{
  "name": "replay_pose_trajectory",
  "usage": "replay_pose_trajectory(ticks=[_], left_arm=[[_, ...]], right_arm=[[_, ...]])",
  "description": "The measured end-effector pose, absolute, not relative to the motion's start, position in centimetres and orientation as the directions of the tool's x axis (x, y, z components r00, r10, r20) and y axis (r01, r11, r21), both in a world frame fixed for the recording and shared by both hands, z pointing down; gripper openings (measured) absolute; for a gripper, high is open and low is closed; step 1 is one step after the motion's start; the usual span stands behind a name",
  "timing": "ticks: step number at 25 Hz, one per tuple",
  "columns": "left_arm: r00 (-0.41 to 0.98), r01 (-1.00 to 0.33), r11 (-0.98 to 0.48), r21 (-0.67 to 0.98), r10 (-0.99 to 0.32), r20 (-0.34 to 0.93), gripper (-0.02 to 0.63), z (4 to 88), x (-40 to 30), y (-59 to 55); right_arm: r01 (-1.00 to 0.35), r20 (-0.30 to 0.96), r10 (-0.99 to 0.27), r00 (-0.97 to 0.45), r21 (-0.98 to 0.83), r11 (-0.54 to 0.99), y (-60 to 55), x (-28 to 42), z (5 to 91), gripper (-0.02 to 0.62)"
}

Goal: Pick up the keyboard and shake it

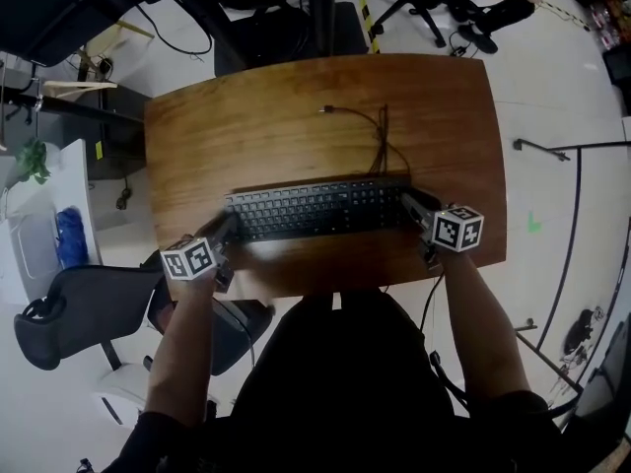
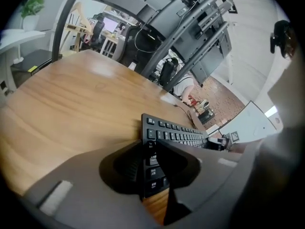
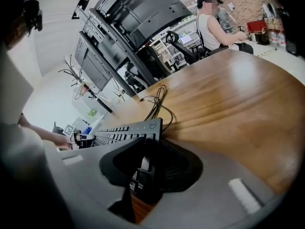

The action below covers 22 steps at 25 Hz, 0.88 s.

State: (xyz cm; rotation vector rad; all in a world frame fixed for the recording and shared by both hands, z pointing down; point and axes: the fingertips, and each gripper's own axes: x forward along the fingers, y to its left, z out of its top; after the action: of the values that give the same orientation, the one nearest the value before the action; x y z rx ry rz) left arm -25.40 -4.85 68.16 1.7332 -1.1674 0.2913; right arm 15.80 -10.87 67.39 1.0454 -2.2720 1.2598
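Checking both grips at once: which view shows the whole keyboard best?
The head view: the whole keyboard shows against the table, an end at each gripper. The left gripper view shows only its left end between the left gripper's jaws; the right gripper view its right end in the right gripper.

Office workspace, wooden desk (image 1: 296,116), swivel chair (image 1: 79,313), mounted monitors (image 3: 138,13), trailing cable (image 1: 380,131)
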Motion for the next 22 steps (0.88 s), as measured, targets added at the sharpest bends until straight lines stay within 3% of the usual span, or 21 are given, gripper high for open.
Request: replay_pose_trajectory(ticks=[5, 9, 15, 22], left_arm=[[0.488, -0.826, -0.043, 0.563, -0.555, 0.673, 0.095, 68.6, -25.6, -5.2], [0.476, -0.829, -0.030, 0.559, -0.563, 0.675, 0.101, 68.7, -26.4, -4.6], [0.334, -0.895, -0.026, 0.446, -0.702, 0.629, 0.100, 64.7, -29.5, -4.3], [0.150, -0.988, -0.132, 0.079, -0.939, 0.308, -0.003, 48.1, -27.6, -9.7]], right_arm=[[-0.807, 0.650, -0.479, -0.591, -0.493, 0.326, -11.1, 16.0, 67.6, 0.115], [-0.778, 0.609, -0.484, -0.628, -0.513, 0.364, -10.5, 15.5, 66.6, 0.221], [-0.778, 0.529, -0.571, -0.628, -0.405, 0.480, -10.2, 15.2, 62.7, 0.191], [-0.832, 0.380, -0.756, -0.533, -0.069, 0.551, -12.5, 12.3, 52.2, 0.115]])
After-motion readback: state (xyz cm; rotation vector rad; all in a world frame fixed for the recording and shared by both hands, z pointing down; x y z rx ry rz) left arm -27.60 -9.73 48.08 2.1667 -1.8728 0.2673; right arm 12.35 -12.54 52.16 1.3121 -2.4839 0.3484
